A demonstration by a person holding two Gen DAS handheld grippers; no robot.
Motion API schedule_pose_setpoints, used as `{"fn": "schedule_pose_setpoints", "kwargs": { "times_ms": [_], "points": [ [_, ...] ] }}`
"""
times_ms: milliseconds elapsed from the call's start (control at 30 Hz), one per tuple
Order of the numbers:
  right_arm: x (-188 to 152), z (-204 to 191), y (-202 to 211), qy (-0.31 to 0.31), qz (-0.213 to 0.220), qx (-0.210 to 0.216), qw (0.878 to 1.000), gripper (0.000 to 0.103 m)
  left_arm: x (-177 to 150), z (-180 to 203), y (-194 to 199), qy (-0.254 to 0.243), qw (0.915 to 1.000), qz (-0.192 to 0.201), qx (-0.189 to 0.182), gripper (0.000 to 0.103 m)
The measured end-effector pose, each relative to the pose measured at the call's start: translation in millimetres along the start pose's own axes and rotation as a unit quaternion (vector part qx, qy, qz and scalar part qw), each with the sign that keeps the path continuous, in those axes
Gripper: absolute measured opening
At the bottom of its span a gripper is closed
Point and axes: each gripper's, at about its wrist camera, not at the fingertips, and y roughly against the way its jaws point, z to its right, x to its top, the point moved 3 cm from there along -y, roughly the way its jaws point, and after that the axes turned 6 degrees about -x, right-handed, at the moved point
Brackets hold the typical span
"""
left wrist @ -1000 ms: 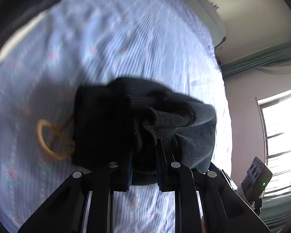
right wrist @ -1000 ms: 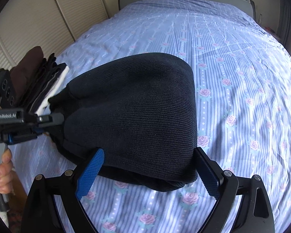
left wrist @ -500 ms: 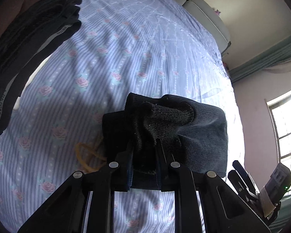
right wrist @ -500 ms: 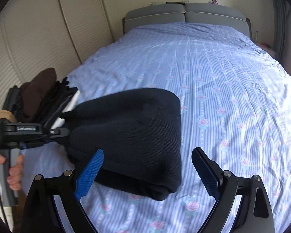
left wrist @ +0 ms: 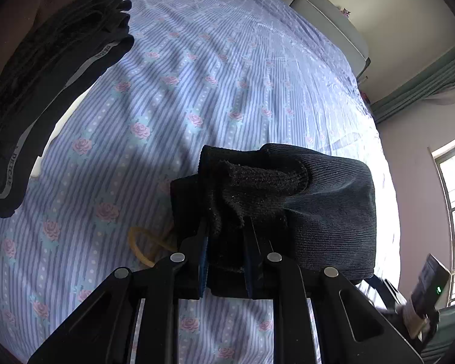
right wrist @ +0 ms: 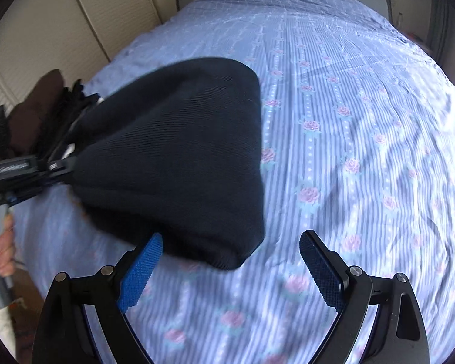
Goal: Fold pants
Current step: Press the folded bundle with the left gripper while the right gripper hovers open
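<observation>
Folded black ribbed-knit pants (left wrist: 303, 200): clamped at one end in left hand-held gripper (left wrist: 226, 242), above blue striped rose-print bed sheet (left wrist: 197, 91). Right hand-held gripper (right wrist: 227, 261): fingers apart, holding nothing.

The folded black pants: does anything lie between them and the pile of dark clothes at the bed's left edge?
Nothing visible does. The left gripper holds the pants, and only bare striped sheet lies between them and the pile. A yellow band lies beside them, off that path.

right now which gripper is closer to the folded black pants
Left. The left gripper has its jaws shut on the black pants; the right gripper is open just beside their near edge.
</observation>
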Motion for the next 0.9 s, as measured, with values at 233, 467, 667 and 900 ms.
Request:
{"fn": "schedule_pose_setpoints", "kwargs": {
  "times_ms": [233, 467, 667, 900],
  "points": [
    [5, -7, -15, 0.081, 0.027, -0.082, 0.993, 0.087, -5, 17, -10, -0.059, 0.9972, -0.007, 0.045, 0.02],
    [1, 11, -26, 0.083, -0.006, -0.124, 0.989, 0.086, -9, 6, -19, -0.035, 0.9986, -0.031, 0.025, 0.02],
    [-6, 13, -19, 0.062, -0.039, -0.098, 0.993, 0.087, -10, 2, -18, -0.026, 0.9984, -0.031, 0.039, 0.022],
    [4, -9, 66, 0.057, 0.051, -0.028, 0.997, 0.088, -14, 11, -14, -0.041, 0.9977, -0.026, 0.047, 0.024]
  ]
}}
